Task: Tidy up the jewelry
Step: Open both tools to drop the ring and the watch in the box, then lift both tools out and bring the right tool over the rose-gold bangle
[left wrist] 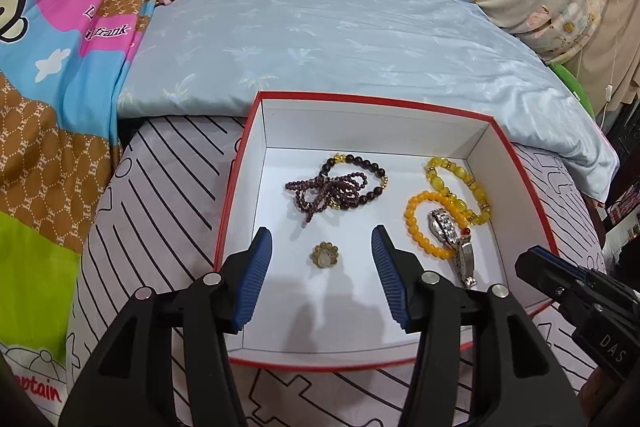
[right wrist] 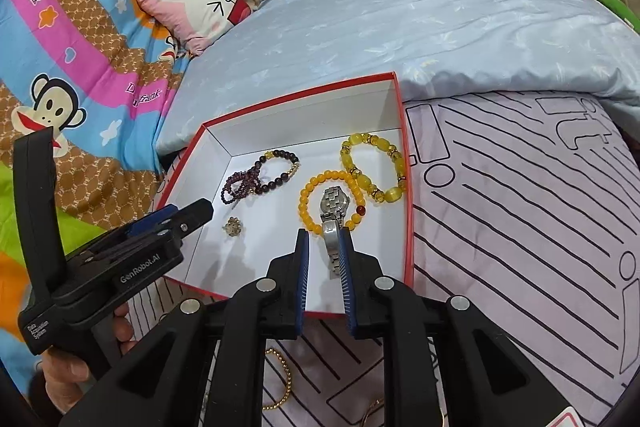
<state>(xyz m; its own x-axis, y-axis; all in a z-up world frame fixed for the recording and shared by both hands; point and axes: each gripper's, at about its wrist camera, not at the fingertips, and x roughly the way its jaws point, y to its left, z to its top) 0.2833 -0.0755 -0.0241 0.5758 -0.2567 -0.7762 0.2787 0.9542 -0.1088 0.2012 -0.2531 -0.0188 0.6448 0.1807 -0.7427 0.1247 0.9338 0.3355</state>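
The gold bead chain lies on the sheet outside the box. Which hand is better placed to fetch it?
Probably the right. The gold bead chain lies just below the right gripper; the left gripper hangs open over the small ring inside the box.

You had bright, even light; soft shadows fell toward 6 o'clock on white box floor (left wrist: 280, 323). Heavy fisheye bending, dark vignette at corners. Centre sharp, rims soft.

Matt card box (left wrist: 516, 187), shiny metal watch (left wrist: 444, 227), glossy bead bracelets (left wrist: 460, 183)
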